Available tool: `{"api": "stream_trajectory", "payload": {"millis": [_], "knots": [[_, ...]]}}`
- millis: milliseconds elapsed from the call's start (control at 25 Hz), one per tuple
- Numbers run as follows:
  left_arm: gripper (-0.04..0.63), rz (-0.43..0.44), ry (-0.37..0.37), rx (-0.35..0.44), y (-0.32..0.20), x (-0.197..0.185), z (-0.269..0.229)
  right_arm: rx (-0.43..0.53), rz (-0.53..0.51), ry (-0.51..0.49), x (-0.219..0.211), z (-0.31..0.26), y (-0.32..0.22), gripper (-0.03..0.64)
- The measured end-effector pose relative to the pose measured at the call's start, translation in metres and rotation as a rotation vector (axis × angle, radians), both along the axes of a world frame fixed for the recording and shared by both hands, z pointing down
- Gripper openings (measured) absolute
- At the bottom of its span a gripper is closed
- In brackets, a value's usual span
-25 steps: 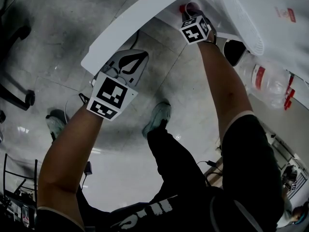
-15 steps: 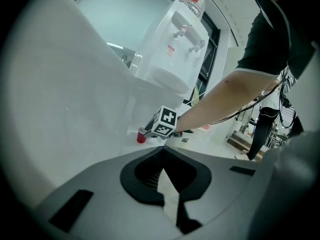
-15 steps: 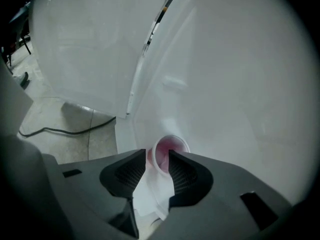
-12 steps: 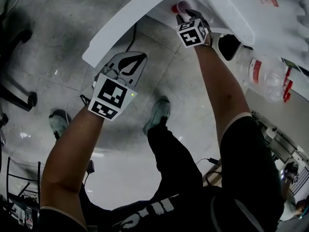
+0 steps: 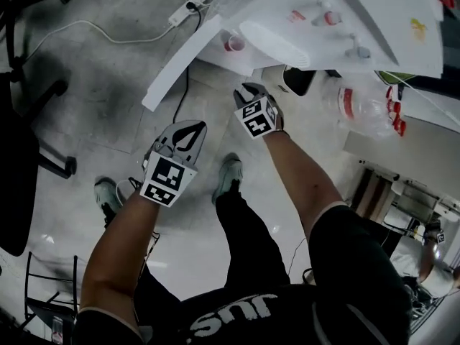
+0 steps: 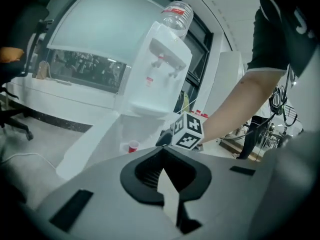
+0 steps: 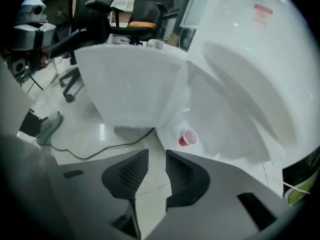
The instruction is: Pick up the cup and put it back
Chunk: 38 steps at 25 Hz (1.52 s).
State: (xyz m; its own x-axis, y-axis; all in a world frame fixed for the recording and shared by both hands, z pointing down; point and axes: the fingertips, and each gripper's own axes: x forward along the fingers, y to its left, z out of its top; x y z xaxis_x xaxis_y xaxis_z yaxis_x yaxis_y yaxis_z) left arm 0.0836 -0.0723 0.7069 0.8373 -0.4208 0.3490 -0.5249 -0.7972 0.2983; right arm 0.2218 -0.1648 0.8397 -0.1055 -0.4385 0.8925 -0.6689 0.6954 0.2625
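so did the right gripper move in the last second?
Yes. The right gripper has pulled back from the red cup on the white ledge, toward the person; its jaws are closing, empty.

no readable text; dispenser point(image 7: 240, 84) red label point(image 7: 262, 12), shirt print point(image 5: 233, 315) unclear

The cup point(image 7: 188, 138) near the middle looks like smooth red plastic. The cooler point(image 7: 260, 74) in the upper right is white plastic, smooth and a bit shiny. The floor point(image 7: 90, 129) at the left is shiny grey tile. The left claw point(image 6: 162, 154) is dull grey plastic with black ribbed pads point(image 6: 147, 173). The bottle point(image 6: 177, 15) at the top is clear plastic.
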Motion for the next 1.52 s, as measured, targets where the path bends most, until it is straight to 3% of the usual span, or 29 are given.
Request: {"api": "stream_trajectory", "payload": {"millis": [200,560,720,880,1200,1360,1520], "knots": [[0.003,0.007,0.013,-0.011,0.027,-0.008,-0.098,-0.056,0.022,-0.096,-0.030,-0.106,0.077,0.114],[0.003,0.015,0.045,0.073,0.043,-0.035,-0.313,0.013,0.178,-0.238,-0.044,-0.326,0.134,0.087],[0.003,0.073,0.048,0.173,0.036,-0.061,-0.393,0.094,0.239,-0.332,-0.070,-0.402,0.140,0.077],[0.003,0.111,0.070,0.194,0.049,-0.093,-0.453,0.134,0.289,-0.432,-0.097,-0.473,0.163,0.071],[0.003,0.233,0.110,0.254,0.069,-0.151,-0.559,0.342,0.388,-0.593,-0.140,-0.616,0.177,0.055],[0.003,0.221,0.145,0.257,0.075,-0.155,-0.609,0.426,0.386,-0.655,-0.138,-0.687,0.193,0.050],[0.003,0.191,0.177,0.280,0.081,-0.133,-0.655,0.511,0.372,-0.731,-0.110,-0.760,0.208,0.047]]}}
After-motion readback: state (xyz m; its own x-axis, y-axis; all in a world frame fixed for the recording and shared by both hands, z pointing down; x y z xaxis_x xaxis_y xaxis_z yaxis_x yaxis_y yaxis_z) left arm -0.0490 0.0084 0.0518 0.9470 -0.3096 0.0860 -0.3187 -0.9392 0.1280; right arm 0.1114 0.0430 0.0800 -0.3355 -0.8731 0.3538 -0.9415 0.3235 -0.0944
